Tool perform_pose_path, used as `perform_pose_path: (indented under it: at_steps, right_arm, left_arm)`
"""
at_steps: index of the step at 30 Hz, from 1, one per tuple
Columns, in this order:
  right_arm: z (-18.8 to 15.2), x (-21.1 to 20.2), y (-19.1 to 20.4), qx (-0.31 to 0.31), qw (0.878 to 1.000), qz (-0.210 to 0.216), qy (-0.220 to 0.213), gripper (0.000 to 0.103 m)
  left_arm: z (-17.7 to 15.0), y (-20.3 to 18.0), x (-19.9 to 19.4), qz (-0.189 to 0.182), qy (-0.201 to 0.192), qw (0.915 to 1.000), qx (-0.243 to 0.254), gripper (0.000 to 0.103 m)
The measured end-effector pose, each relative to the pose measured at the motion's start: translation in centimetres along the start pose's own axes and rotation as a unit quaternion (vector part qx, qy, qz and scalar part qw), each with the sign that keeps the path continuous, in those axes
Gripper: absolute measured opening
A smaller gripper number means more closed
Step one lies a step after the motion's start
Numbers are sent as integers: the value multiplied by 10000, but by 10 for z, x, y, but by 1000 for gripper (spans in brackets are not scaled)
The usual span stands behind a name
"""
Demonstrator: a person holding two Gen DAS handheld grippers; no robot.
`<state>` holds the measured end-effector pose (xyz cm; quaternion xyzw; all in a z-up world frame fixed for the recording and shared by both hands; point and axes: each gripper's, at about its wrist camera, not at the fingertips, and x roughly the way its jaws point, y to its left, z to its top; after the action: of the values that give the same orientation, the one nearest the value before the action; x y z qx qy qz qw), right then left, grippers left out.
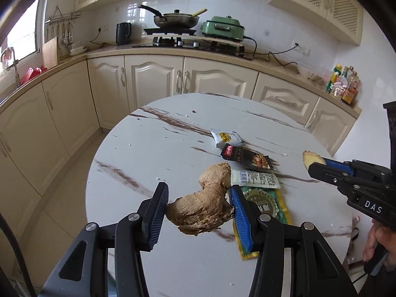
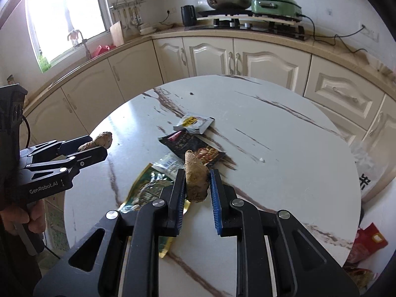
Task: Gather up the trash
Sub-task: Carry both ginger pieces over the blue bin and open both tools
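My left gripper (image 1: 199,205) is shut on a large knobbly piece of ginger (image 1: 205,208), held above the round marble table (image 1: 148,153); the same ginger (image 2: 99,141) shows at the left of the right wrist view. My right gripper (image 2: 198,185) is shut on a smaller ginger piece (image 2: 196,180), whose cut end (image 1: 311,159) shows at the right of the left wrist view. On the table lie a white-and-yellow packet (image 1: 226,137), a black snack wrapper (image 1: 247,159), a white sachet (image 1: 255,179) and a green-and-gold wrapper (image 1: 269,203).
Cream kitchen cabinets (image 1: 153,76) curve behind the table, with a pan (image 1: 175,19) and a green cooker (image 1: 222,28) on the counter. A white plastic bag (image 2: 368,170) hangs off the table's right edge, red packaging (image 2: 368,242) below it. A person's hand (image 1: 378,245) holds the right gripper.
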<state>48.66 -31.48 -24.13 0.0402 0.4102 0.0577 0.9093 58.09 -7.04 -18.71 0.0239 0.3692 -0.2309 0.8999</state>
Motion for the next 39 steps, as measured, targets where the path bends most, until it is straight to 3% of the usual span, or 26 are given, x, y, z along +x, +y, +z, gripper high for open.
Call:
perform_pose_path:
  at_steps: [5,10,16,20,29,33,36,38,39]
  right_arm:
    - [-3,-21,64,-383,9986,347,-142,19]
    - [-11,-17,152,-830,9921,935,-80,19]
    - [-30,26,265,-1329,9756,1723,306,19]
    - [-51,76,323,-1517,9654,1982,754,19]
    - [-80,209,370,-1551,9567,1854,1619,19]
    - [-79,250,373,-1405,9566,1888,1716,20]
    - [-74,269,373,-1315,9592,1894,1635,28]
    - [-69,274,372,-1309,9612,1878,1539,54]
    - [-66,274,375,-1308,9625,1846,1497,58]
  left_arm:
    - [-35,33,-68,186,-206,9995,-168,46]
    - [-82,90,-125,620,-216,9967,-476,47]
    - [-144,165,-170,1197,-7,9877,-1006,47]
    - [-179,208,-174,1418,302,9796,-1392,47]
    - [-234,278,-118,1353,1211,9649,-1897,47]
    - [-243,299,-103,1335,1421,9592,-2046,48]
    - [-245,314,-99,1411,1483,9550,-2148,51]
    - [-245,319,-106,1434,1422,9531,-2254,63]
    - [-245,318,-110,1414,1379,9536,-2272,68]
